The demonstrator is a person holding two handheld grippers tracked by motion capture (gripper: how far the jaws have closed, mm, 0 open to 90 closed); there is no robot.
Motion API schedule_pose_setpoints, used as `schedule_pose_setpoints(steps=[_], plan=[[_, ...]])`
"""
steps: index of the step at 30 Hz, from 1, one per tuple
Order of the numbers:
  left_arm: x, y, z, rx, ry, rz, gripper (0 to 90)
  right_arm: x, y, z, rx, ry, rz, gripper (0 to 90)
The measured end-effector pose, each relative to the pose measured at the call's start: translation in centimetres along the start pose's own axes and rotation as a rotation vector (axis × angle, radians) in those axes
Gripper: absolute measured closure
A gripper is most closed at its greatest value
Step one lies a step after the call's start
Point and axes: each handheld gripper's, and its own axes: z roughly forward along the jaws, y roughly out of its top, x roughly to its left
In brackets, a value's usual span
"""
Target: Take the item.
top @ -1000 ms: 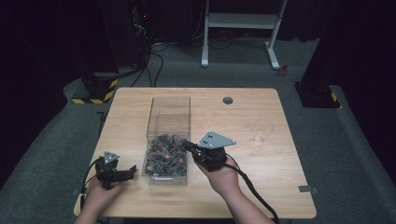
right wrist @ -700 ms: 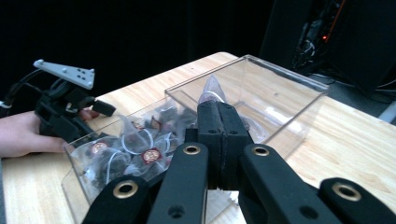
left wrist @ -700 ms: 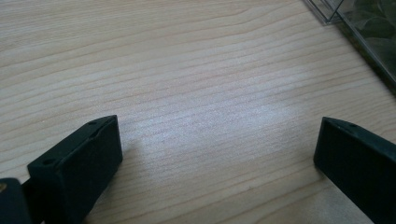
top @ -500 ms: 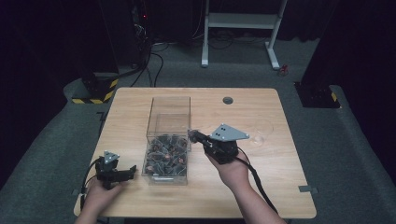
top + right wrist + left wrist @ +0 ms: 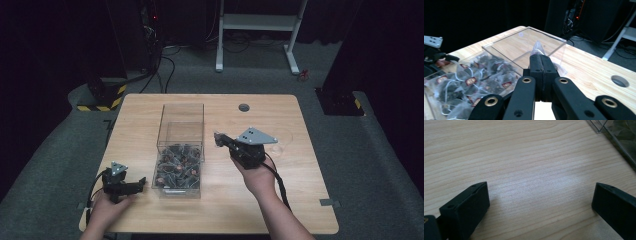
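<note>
My right gripper (image 5: 541, 58) clamped on tea bag (image 5: 537, 48), apparently clear of box (image 5: 181, 150); placement remains. Left gripper (image 5: 541, 202) apart, idle.

Tea bag (image 5: 537, 48) largely hidden between the closed right tongs (image 5: 541, 62); only its upper corner is visible.

— How many clear boxes on the counter (image 5: 150, 112)?
— One clear box (image 5: 182, 120), open at the top.
— And the tea bags inside?
— A heap of tea bags (image 5: 178, 165), too tangled to count, though it's well over a dozen.
— Any outside the box?
— One tea bag (image 5: 537, 48), pinched in the right gripper (image 5: 541, 60).
— Grippers?
— Two: that one and the left gripper (image 5: 141, 180). One round hole (image 5: 244, 107) in the counter as well.
</note>
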Motion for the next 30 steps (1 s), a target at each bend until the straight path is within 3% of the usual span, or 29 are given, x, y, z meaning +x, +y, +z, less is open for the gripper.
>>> schedule_pose_setpoints(steps=[17,30], plan=[[0.0,0.0,0.0,0.0,-0.002,-0.001,1.7,-3.8,-0.5,-1.1,0.017,-0.11,0.022,90.0],[0.0,0.0,0.0,-0.002,-0.001,0.0,1.9,-7.6,-1.9,-2.1,0.049,-0.216,0.059,90.0]])
